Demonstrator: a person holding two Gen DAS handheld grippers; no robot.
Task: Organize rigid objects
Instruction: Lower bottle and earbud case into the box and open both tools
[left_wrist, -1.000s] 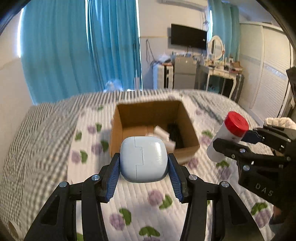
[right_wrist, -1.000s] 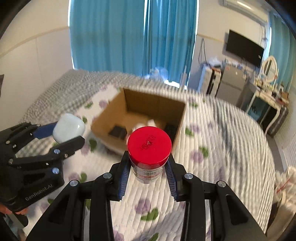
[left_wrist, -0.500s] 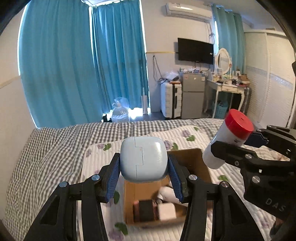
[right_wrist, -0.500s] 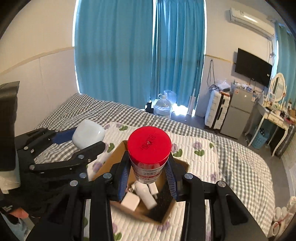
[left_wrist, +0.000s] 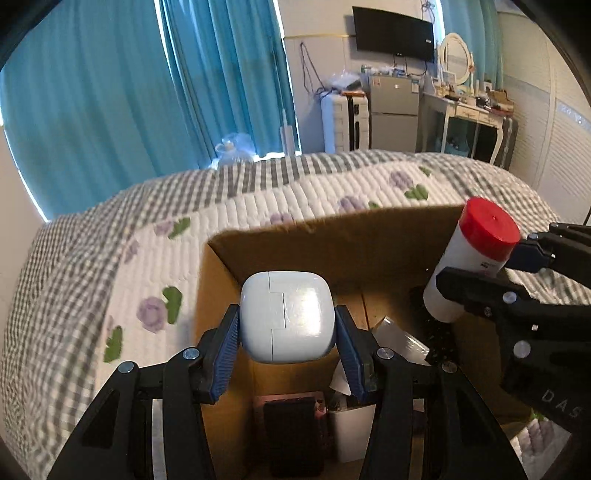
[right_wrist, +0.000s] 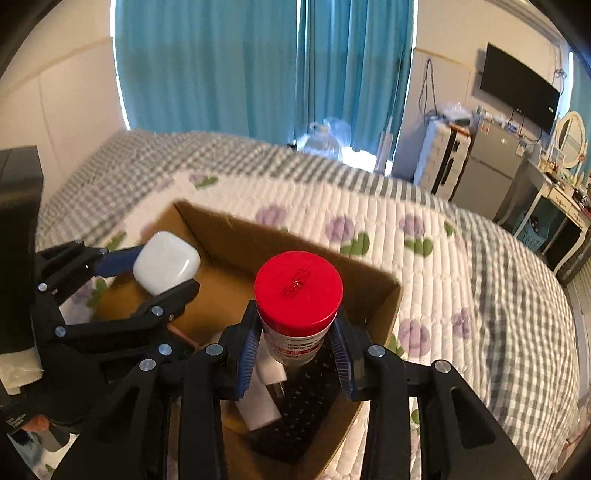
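A brown cardboard box (left_wrist: 325, 243) sits on a white quilt (right_wrist: 369, 214) printed with purple flowers and green leaves; the bottle (right_wrist: 298, 306) is white with a red cap, the case (left_wrist: 286, 316) pale white

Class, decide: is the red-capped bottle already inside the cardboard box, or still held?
Still held: the right tool grips the bottle above the box.

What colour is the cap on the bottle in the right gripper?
Red, on a white bottle; the cap shows best in the right wrist view.
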